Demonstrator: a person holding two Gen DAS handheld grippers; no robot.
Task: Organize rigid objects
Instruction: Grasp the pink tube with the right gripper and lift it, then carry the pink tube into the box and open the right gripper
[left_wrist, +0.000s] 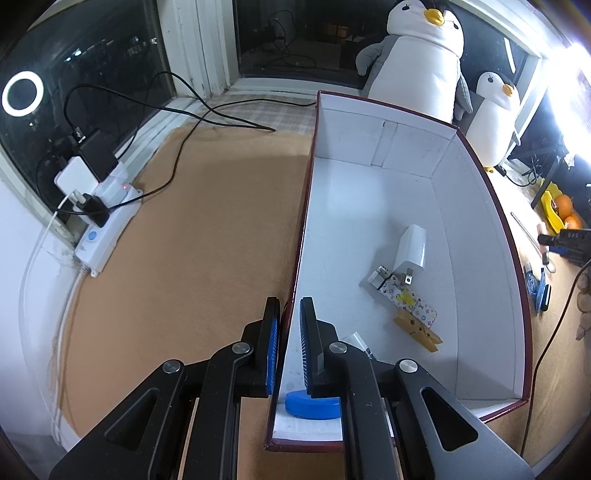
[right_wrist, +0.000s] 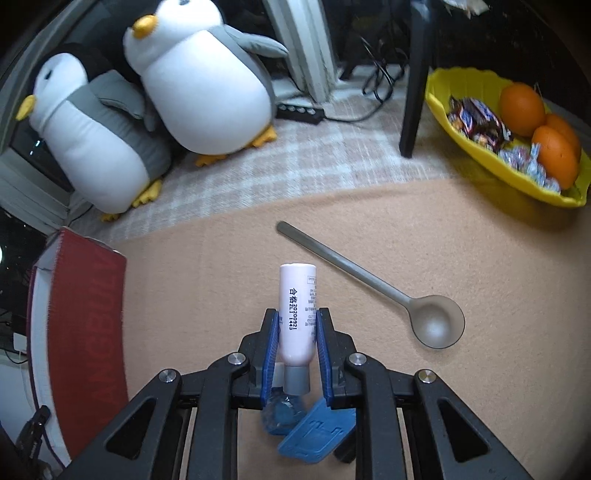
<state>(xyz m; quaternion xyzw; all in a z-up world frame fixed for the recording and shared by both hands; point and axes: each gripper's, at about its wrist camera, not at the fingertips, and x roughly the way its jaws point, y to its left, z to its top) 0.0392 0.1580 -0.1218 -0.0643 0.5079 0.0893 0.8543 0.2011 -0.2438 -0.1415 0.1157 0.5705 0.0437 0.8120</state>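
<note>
Gripping a pink tube (right_wrist: 295, 314), the right gripper (right_wrist: 296, 325) has its fingers (right_wrist: 271, 347) clenched on the tube's sides, grey cap toward the camera, flat end pointing away over the desk (right_wrist: 480, 277). Beneath the fingers lie a blue clip (right_wrist: 314, 435) and a bluish round piece, partly hidden. Just right of the tube a grey spoon (right_wrist: 373, 288) lies diagonally, bowl nearest the gripper, apart from the tube. Left: the red box (left_wrist: 509, 229), white inside. The left gripper (left_wrist: 288, 314) has its fingers (left_wrist: 271, 332) clamped on the box's near wall. Box contents: white charger (left_wrist: 412, 251), patterned lighter (left_wrist: 406, 299), wooden clothespin (left_wrist: 417, 330), blue lid (left_wrist: 314, 406). Far right: yellow bowl (right_wrist: 461, 110) with oranges (right_wrist: 522, 103) and sweets. Two plush penguins (right_wrist: 199, 81) behind.
</note>
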